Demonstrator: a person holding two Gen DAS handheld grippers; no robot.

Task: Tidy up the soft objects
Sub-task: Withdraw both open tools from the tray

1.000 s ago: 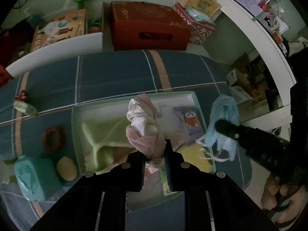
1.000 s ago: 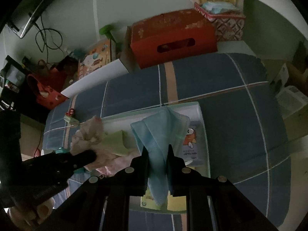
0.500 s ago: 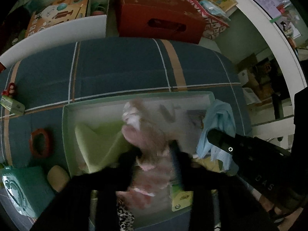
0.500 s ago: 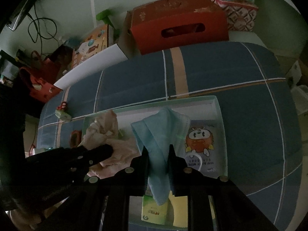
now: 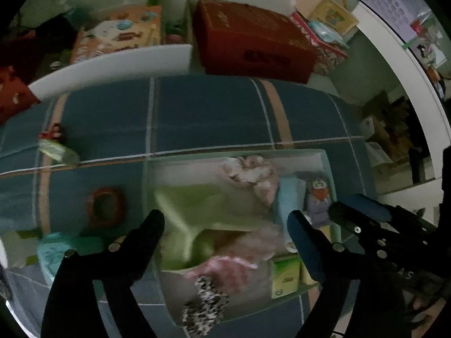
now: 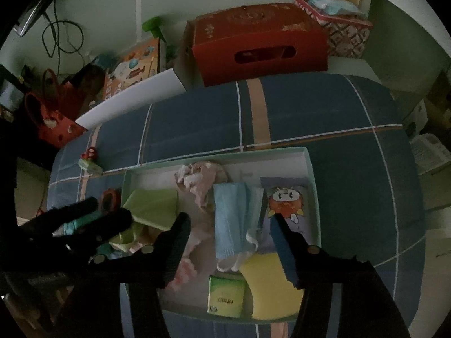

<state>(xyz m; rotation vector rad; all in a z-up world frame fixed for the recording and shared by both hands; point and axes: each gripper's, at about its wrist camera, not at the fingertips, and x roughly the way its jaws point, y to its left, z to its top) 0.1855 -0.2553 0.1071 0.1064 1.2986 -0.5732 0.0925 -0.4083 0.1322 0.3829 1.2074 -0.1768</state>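
Observation:
A shallow pale green tray [image 6: 308, 163] lies on the blue plaid bed. In it lie a pink-white cloth [image 6: 201, 181], a light blue cloth [image 6: 232, 217], a lime green cloth [image 6: 153, 207], a cartoon pouch [image 6: 284, 202], a yellow sponge [image 6: 270, 284] and a green tissue pack [image 6: 225, 295]. My right gripper [image 6: 229, 222] is open and empty above the blue cloth. My left gripper [image 5: 225, 221] is open and empty above the green cloth [image 5: 194, 205] and the pink cloth [image 5: 253, 171]. A leopard-print item [image 5: 205, 304] lies at the tray's [image 5: 324, 155] near edge.
A red box [image 6: 259, 42] and patterned boxes stand behind the bed. An orange ring [image 5: 104, 205], a teal toy [image 5: 56, 250] and a small mushroom toy [image 6: 90, 160] lie on the bed left of the tray. A white shelf edge [image 5: 400, 56] is at the right.
Both grippers have opened. The left one let go of the pink cloth and the right one let go of the blue cloth; both cloths now lie in the tray.

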